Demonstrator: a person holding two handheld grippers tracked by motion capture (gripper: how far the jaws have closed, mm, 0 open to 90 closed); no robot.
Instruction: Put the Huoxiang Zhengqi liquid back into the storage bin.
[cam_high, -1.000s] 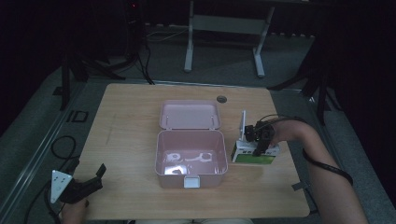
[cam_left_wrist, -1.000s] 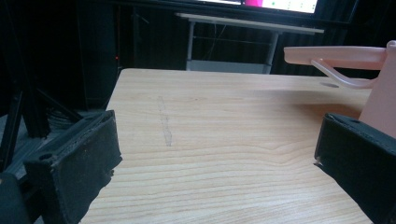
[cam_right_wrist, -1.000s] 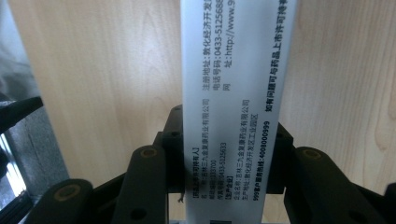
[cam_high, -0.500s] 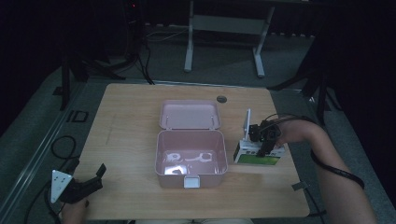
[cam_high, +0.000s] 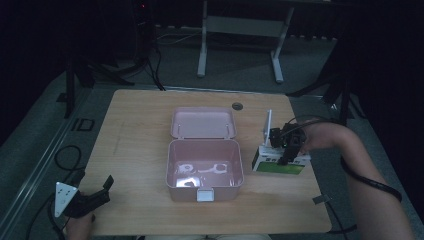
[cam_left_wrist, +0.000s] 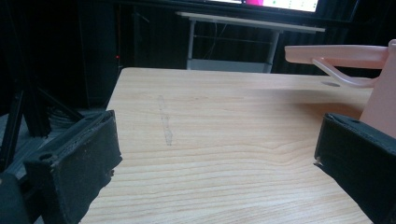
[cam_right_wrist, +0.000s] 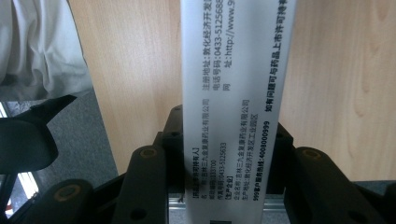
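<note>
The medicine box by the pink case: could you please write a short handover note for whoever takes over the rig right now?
Right gripper: shut on the medicine box, which is on the table right of the pink case.
Left gripper: open, idle at the table's near left corner.
Pink case: lid open, some small pale items inside, too unclear to name.
Done: box gripped.
Left, probably: lift the box into the case, then close the lid.

- A white and green medicine box lay flat at the tabletop's 3 o'clock side, printed white face up, pinched by the right claw.
</note>
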